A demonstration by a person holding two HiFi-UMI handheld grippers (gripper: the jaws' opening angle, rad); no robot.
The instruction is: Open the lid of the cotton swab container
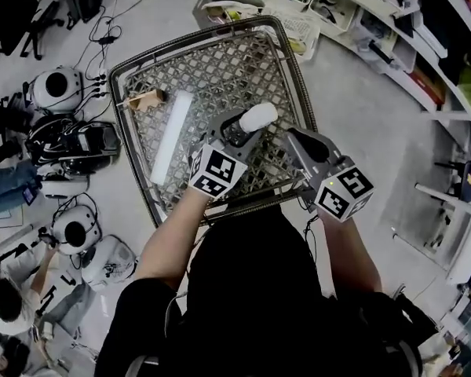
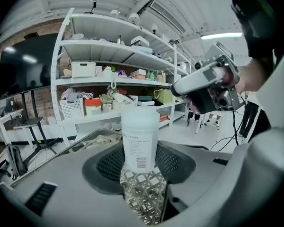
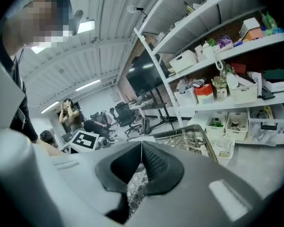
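Two grippers work over the mesh table [image 1: 220, 73]. The left gripper [image 1: 237, 134] grasps the cotton swab container [image 2: 139, 138] by its body above the table's middle, probably to steady it. The right gripper [image 3: 141, 161], clenched and empty, hovers near the table's front edge.

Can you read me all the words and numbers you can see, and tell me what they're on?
Label on the cotton swab container: small print and a barcode, too blurred to read.
Marker cubes: only black-and-white squares, no words.
Boxes on the shelves: nothing readable.
So no text here can be read.
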